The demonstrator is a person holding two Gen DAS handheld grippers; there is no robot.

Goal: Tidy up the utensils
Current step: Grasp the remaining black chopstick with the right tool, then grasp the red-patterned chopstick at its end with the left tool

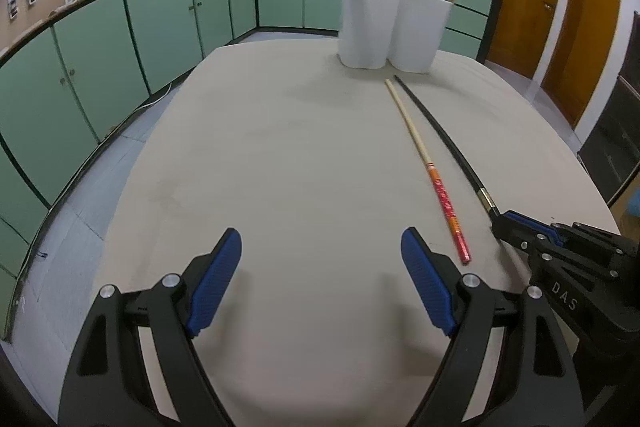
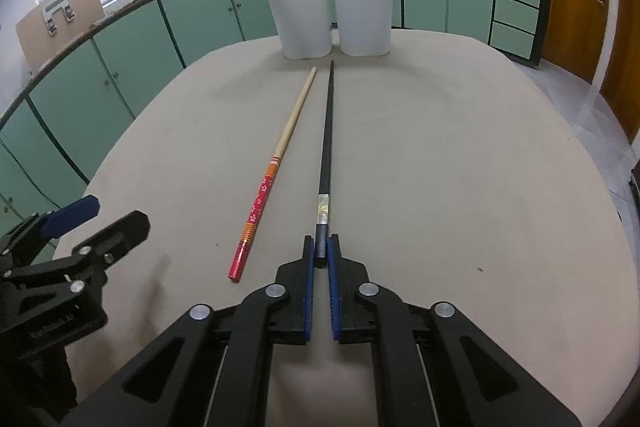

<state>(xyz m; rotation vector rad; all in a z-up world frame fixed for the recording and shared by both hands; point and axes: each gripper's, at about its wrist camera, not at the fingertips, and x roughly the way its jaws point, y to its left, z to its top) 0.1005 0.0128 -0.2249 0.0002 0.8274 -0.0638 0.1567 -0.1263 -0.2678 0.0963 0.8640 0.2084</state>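
A black chopstick (image 2: 327,131) lies on the beige table, pointing at a white two-cup holder (image 2: 332,11). My right gripper (image 2: 321,251) is shut on its near end. A wooden chopstick with a red patterned end (image 2: 276,163) lies just left of it. Both holder cups hold chopsticks. In the left wrist view my left gripper (image 1: 322,251) is open and empty over the table, left of the red chopstick (image 1: 428,167) and the black chopstick (image 1: 444,139). The right gripper (image 1: 505,223) shows there at the right, and the holder (image 1: 392,27) at the far end.
The beige table (image 2: 460,167) is oval with edges all around. Green cabinets (image 1: 120,39) line the room behind. Wooden doors (image 1: 560,7) stand at the right. My left gripper (image 2: 92,223) appears at the left edge of the right wrist view.
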